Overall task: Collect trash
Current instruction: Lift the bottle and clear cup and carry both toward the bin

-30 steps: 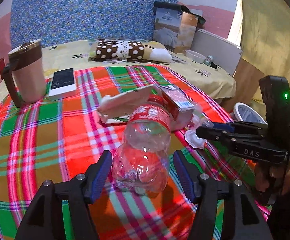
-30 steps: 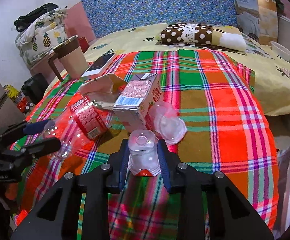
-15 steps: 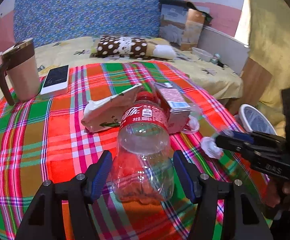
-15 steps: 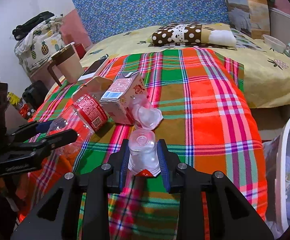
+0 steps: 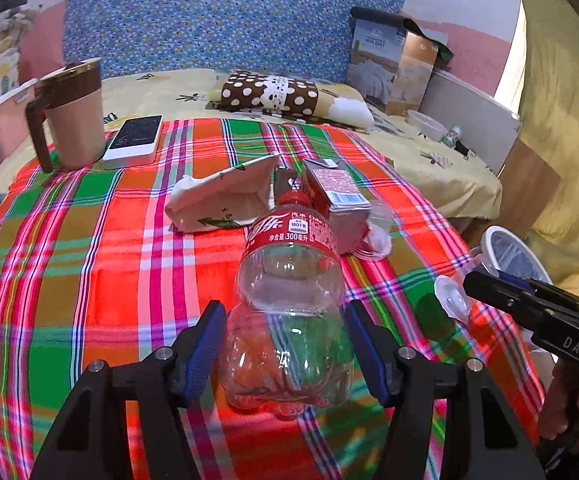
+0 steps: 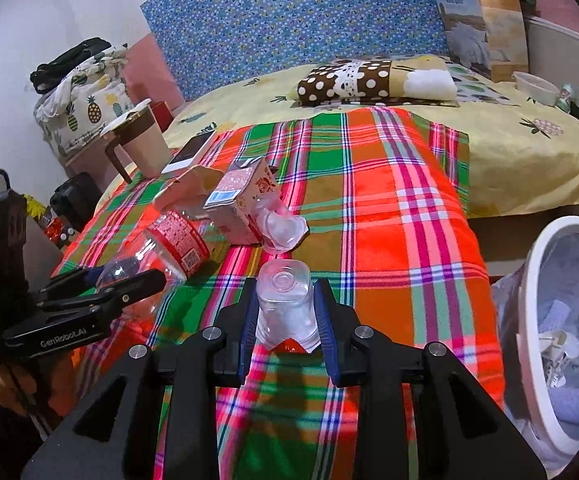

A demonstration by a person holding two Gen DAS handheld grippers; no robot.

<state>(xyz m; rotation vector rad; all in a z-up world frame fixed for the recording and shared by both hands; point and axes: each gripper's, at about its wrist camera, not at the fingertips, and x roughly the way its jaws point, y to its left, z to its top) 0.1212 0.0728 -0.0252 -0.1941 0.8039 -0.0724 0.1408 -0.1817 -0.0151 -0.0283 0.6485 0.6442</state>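
Right hand-held gripper (image 6: 285, 316) clamping small clear plastic jelly cup (image 6: 285, 300), now carrying it off the plaid blanket toward white-rimmed lined trash bin (image 6: 529, 300). Left hand-held gripper (image 5: 285, 352) straddling crushed clear red-labelled bottle (image 5: 289, 300), pads wide, grip unclear. Pink carton (image 5: 337, 196), paper wrapper (image 5: 221, 200), second cup (image 6: 283, 226) remaining; path looking unobstructed.

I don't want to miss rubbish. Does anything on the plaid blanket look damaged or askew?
Yes. The plastic bottle between the left gripper's pads lies on its side, its lower body crumpled. The carton beside it is tipped over.
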